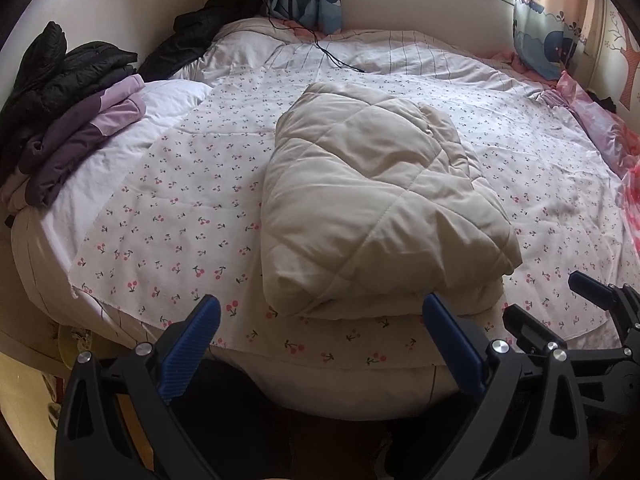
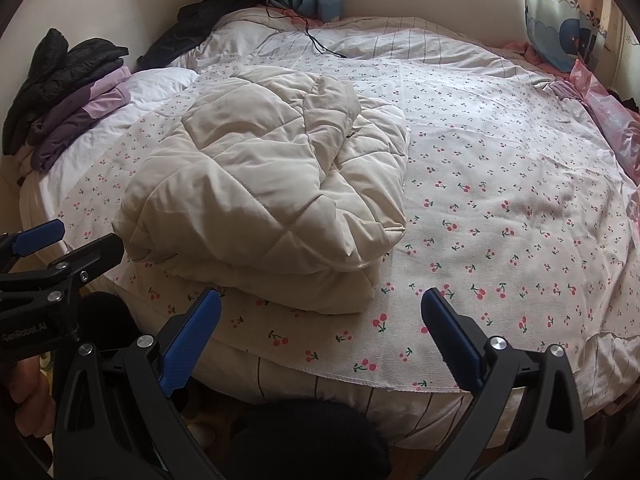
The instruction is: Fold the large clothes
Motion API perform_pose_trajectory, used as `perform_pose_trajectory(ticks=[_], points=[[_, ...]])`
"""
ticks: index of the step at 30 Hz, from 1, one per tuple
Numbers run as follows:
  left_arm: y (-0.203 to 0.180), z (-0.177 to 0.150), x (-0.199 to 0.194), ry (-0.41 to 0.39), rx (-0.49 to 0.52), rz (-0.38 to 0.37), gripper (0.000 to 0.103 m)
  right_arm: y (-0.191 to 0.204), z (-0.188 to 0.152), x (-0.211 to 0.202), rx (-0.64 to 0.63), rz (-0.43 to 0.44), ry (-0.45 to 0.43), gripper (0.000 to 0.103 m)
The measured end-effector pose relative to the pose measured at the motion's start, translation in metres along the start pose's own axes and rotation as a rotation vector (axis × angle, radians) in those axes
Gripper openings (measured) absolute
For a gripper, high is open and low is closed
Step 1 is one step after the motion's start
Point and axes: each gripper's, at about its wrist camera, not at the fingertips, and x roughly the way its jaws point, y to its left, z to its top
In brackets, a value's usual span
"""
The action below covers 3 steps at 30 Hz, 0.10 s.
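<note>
On the far left of the right wrist view, white lettering on the left gripper's (image 2: 36, 240) black body read "GenRobot.AI". At the left edge of the bed (image 1: 168, 184) sat a pile of folded clothes (image 1: 80, 120), black on top of purple and lilac. The beige quilted coat (image 1: 372, 200) lay folded into a thick, puffy bundle near the front edge of the bed, on the cherry-print sheet (image 1: 160, 216), its diamond stitching showing and its layers stacked. The left gripper (image 1: 320, 320) hung released, blue pads wide apart, just short of the coat's near edge and holding nothing. The right gripper (image 2: 320, 316) was likewise released and empty, over the sheet beside the coat's right corner. A black cable (image 1: 332, 56) trailed across the far bedding, with curtains (image 1: 548, 36) at the right.
</note>
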Motion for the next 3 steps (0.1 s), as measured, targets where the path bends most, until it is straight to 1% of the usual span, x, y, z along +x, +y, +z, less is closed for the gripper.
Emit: perform_pose_trajectory(ticks=[3], points=[[-0.0009, 0.0, -0.0004, 0.0, -0.003, -0.007, 0.097, -0.0007, 0.0002, -0.0004, 0.002, 0.001, 0.002, 0.097]])
